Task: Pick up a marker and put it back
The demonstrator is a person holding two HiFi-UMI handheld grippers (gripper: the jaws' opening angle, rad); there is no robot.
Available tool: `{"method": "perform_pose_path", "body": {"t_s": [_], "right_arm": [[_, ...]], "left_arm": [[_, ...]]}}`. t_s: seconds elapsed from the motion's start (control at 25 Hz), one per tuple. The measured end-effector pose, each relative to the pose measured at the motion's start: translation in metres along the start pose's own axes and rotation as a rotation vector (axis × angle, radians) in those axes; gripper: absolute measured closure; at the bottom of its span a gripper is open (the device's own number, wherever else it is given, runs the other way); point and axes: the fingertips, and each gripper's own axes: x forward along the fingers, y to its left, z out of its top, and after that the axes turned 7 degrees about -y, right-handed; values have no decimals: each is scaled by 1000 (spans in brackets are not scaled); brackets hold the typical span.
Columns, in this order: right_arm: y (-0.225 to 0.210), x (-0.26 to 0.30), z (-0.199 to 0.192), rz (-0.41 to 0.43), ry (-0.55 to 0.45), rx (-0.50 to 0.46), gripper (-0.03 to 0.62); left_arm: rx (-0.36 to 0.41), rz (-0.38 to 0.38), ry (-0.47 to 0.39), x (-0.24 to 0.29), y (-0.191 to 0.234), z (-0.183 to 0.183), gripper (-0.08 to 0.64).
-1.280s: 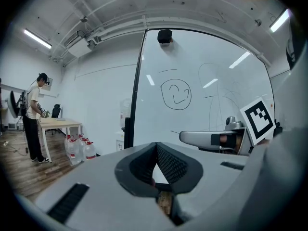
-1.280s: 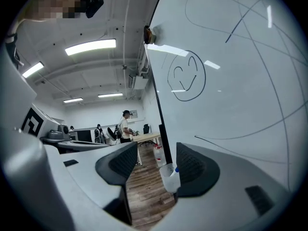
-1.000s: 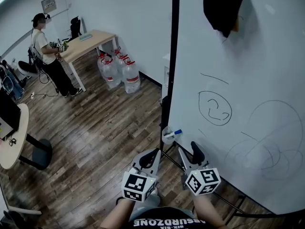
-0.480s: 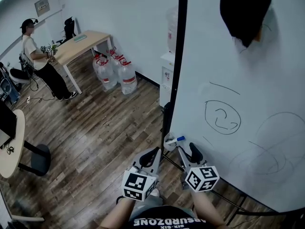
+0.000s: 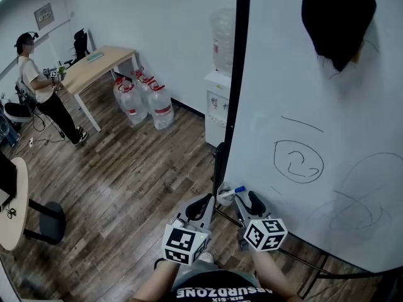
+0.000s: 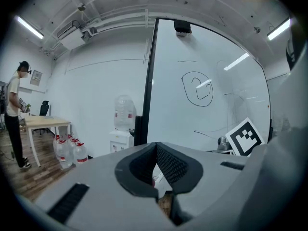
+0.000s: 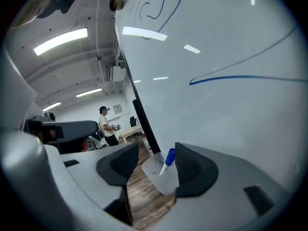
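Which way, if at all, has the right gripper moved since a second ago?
Yes: the right gripper has closed in on the white cup holding the blue-capped marker; its open jaws, just closing slightly, have nothing between them.

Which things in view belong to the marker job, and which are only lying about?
For the job: marker with a blue cap; white cup holding it; whiteboard; right tool, jaws apart, just closing a little, gripping nothing.

Lying about: water bottles; water dispenser; desk; black cloth on the whiteboard; person by the desk.
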Motion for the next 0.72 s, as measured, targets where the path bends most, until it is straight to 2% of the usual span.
{"method": "perform_pose_path", "body": {"t_s": [0.36,0.72], "right_arm": [[-9,13,-16,-41,22,42,387],[-19,28,-30,-67,38,112,396]], "left_arm": [[2,-23,7,4,13,-3,552],[0,-13,31,1,25,-12,552]]}}
